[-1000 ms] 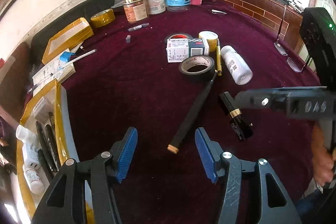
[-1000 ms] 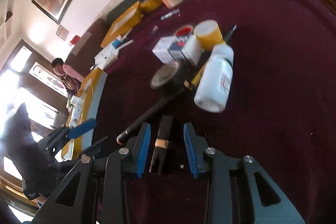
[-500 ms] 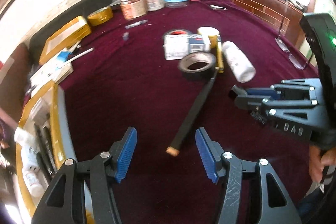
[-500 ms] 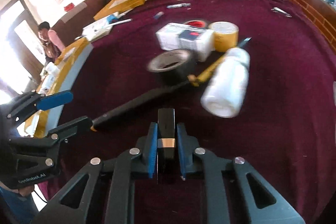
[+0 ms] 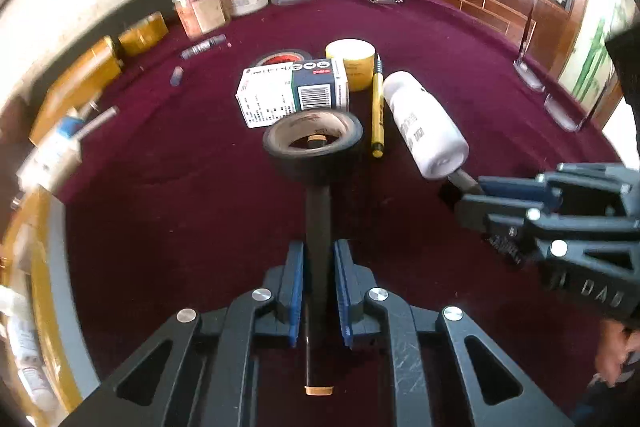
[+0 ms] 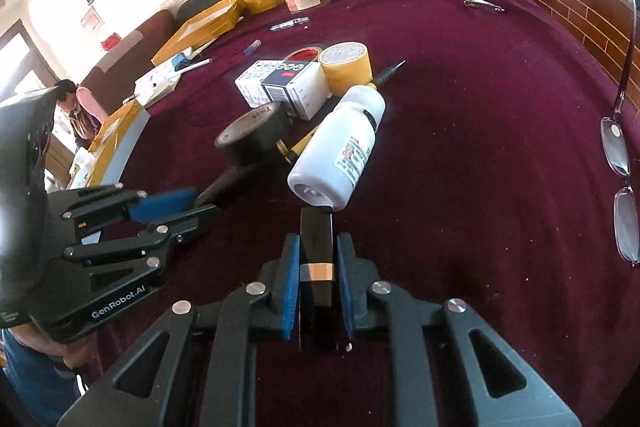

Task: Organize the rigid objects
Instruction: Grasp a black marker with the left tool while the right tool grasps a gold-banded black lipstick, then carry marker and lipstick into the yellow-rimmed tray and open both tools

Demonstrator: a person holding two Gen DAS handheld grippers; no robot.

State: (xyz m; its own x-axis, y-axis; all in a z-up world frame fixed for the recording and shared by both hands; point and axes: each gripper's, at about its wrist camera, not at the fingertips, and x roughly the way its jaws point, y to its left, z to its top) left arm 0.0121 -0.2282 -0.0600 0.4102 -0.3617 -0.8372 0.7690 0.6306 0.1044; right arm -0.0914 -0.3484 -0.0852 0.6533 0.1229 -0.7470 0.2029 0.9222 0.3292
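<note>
Left tongs (image 5: 318, 279) clamp long black stick (image 5: 318, 223) | right tongs (image 6: 318, 279) clamp gold-banded black tube (image 6: 316, 259)

Covering the table (image 6: 460, 115): matt maroon cloth, lint-flecked. Lying mid-table: glossy white plastic bottle (image 6: 340, 151), printed cardboard box (image 5: 292, 93), matt black tape roll (image 5: 314, 147). Shining between ribbed blue pads (image 6: 290, 287): glossy black case (image 6: 316, 259), coppery metal band.

Your left gripper (image 5: 318, 287) is clamped on the long black rod (image 5: 319, 223), whose far end passes under the black tape roll (image 5: 313, 151). Behind the roll lies a white-and-blue carton (image 5: 290, 95). At right, your right gripper (image 5: 466, 193) grips a dark stick (image 5: 460, 183) touching the white bottle (image 5: 424, 127).
</note>
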